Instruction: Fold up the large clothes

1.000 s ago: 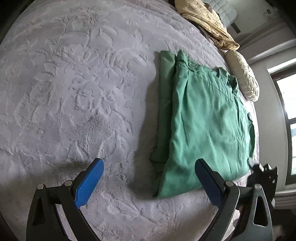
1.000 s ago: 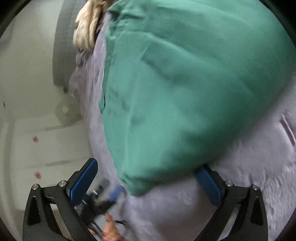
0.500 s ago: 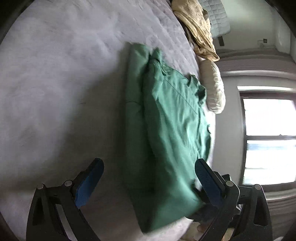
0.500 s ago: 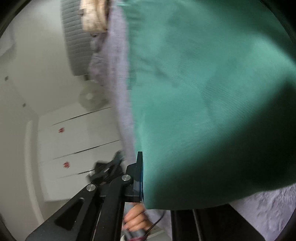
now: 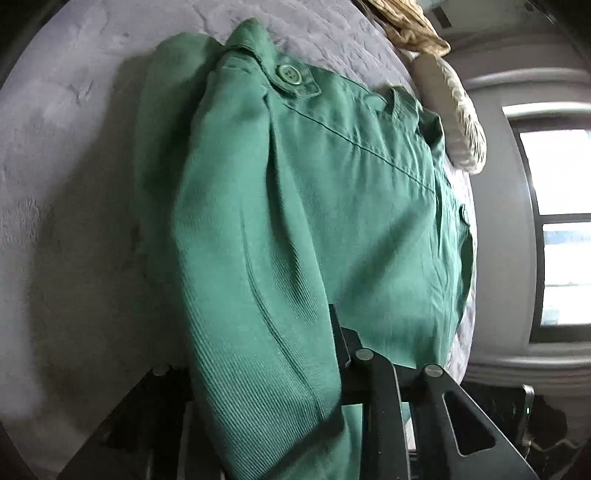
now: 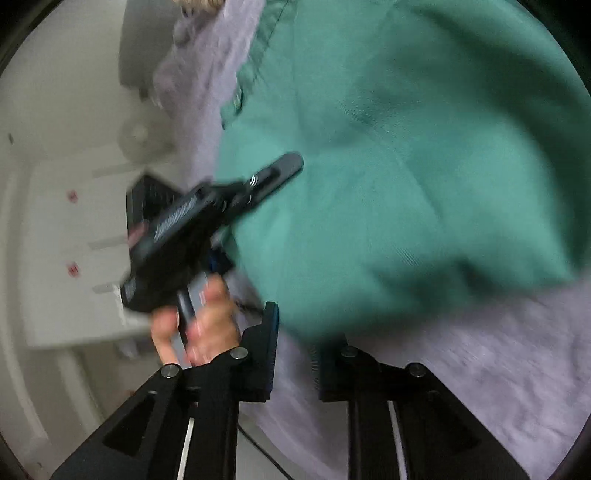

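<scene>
A green garment (image 5: 314, 206), folded lengthwise, lies on the grey bedspread (image 5: 66, 147). My left gripper (image 5: 266, 376) is shut on the near edge of the garment, and the cloth drapes over its fingers. In the right wrist view the green garment (image 6: 406, 147) fills the upper right. My right gripper (image 6: 295, 354) stands at the garment's near hem with its jaws narrowed to a small gap; nothing visible is held between them. The view is blurred. The left gripper (image 6: 266, 177) with the hand that holds it also shows there, on the garment's edge.
A beige garment (image 5: 410, 26) and a cream cushion (image 5: 454, 114) lie at the far end of the bed. A window (image 5: 561, 229) is on the right. White cabinets (image 6: 70, 240) stand beyond the bed edge.
My left gripper moved onto the garment's near edge and closed on it. My right gripper drew back from the hem and its jaws have narrowed; the cloth shifted.
</scene>
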